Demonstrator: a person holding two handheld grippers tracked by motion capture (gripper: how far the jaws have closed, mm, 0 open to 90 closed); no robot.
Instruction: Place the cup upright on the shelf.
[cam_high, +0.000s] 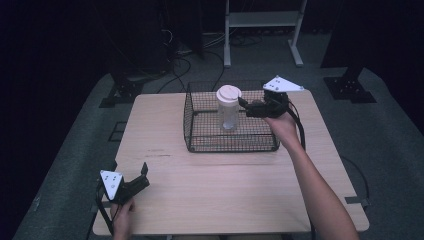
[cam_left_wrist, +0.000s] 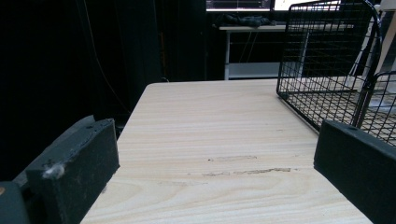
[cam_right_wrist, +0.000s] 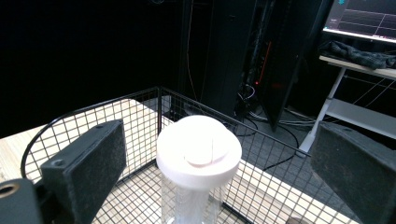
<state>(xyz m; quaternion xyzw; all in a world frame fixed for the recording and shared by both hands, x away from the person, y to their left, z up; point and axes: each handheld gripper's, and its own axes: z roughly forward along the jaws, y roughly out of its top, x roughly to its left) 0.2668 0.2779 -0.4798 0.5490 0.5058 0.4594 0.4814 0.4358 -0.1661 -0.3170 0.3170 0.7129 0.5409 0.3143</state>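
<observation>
The left claw (cam_left_wrist: 212, 168) looks along the pale wooden table (cam_left_wrist: 219, 121), its 2 black jaws rising from the bottom corners and standing wide apart with nothing between them. A bit of pale fluff sticks to the near jaw on the left. Faint dark scuff marks (cam_left_wrist: 247, 171) cross the wood ahead. A black wire basket (cam_left_wrist: 327, 56) stands on the table at the right, beyond the right-hand jaw. Behind the table's far edge a white desk frame (cam_left_wrist: 243, 46) shows against darkness.

Jar (cam_high: 229, 107) upright in basket (cam_high: 200, 142), on surface (cam_high: 225, 195) toward far edge; right tool (cam_high: 246, 107) just beside jar; left tool (cam_high: 145, 176) near front-left corner.
</observation>
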